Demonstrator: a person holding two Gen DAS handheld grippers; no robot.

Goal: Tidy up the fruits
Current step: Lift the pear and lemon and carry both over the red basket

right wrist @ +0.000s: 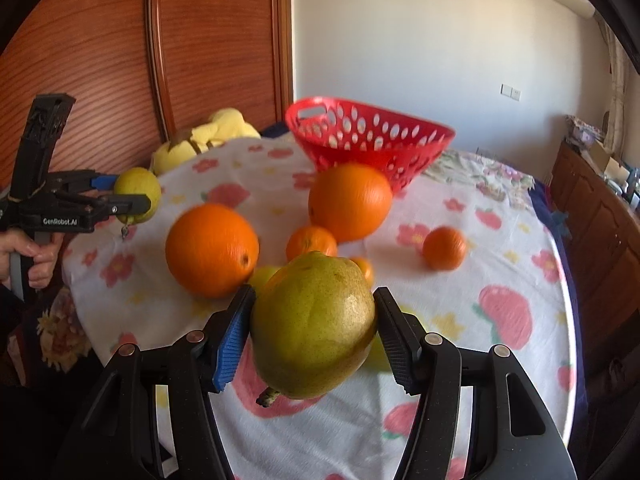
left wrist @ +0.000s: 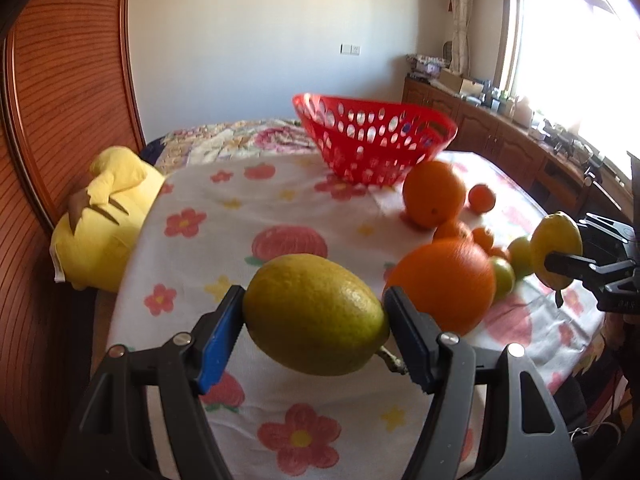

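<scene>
The left gripper [left wrist: 314, 320] and right gripper [right wrist: 314, 330] are each clamping 1 pear, while the red basket [left wrist: 372, 140] at upper centre is sitting empty and the oranges [right wrist: 212, 250] are waiting mid-frame.

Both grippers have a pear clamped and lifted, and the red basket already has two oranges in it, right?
Not quite. The left gripper and right gripper each clamp a pear, but the red basket holds no oranges. In the right wrist view the two big oranges sit on the cloth.
</scene>
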